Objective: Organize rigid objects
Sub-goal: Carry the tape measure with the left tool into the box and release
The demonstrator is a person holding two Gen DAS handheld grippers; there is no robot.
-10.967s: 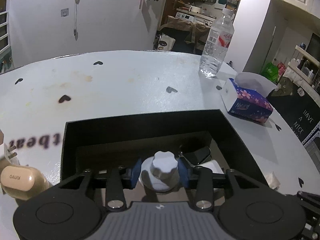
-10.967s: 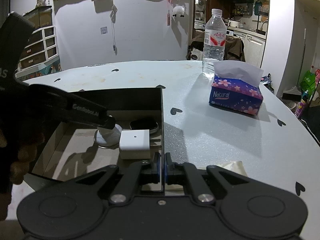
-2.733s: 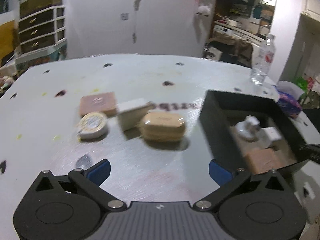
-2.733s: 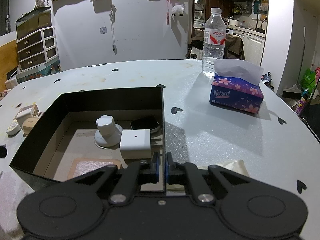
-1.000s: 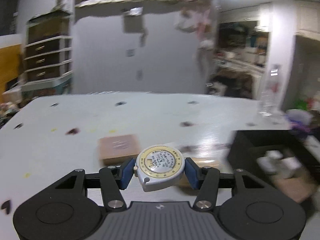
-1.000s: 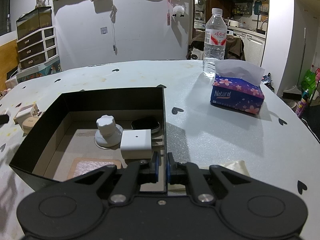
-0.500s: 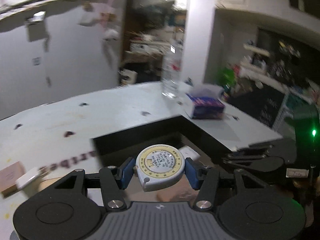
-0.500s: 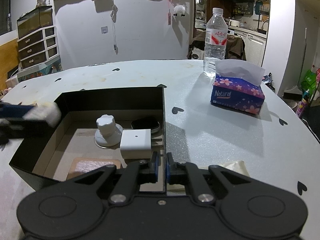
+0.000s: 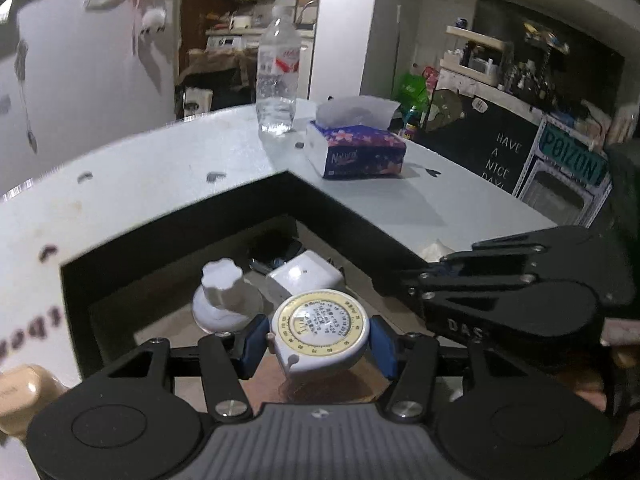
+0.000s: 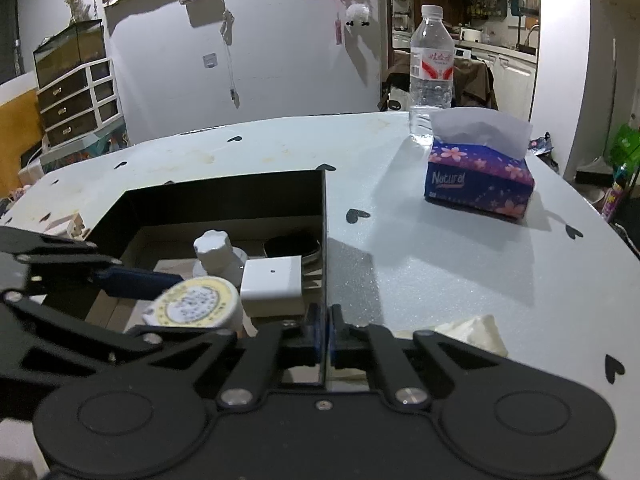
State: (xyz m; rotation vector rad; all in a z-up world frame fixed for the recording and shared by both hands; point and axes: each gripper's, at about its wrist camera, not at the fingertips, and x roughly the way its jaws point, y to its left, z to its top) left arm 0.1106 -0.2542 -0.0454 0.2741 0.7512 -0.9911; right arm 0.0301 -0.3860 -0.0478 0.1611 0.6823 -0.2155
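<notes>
A round white tape measure (image 9: 319,330) with a yellow ring hangs above the open black box (image 9: 360,216), and my left gripper (image 9: 319,340) is shut on it. From the right wrist view the tape measure (image 10: 194,300) hovers over the box's near left part. On the box floor stand a white knobbed piece (image 9: 224,280), a white charger cube (image 9: 304,276) and a dark flat item (image 10: 292,248). My right gripper (image 10: 325,330) has the thin right wall of the box (image 10: 323,240) between its pads, its jaws closing on it.
A water bottle (image 10: 431,76) and a purple tissue box (image 10: 480,180) stand on the white table beyond the box to the right. A crumpled tissue (image 10: 472,332) lies beside my right gripper. A beige case (image 9: 20,388) sits left of the box.
My left gripper has swung the tape measure from over the loose items on the table to above the box. The right gripper stays on the box wall.
</notes>
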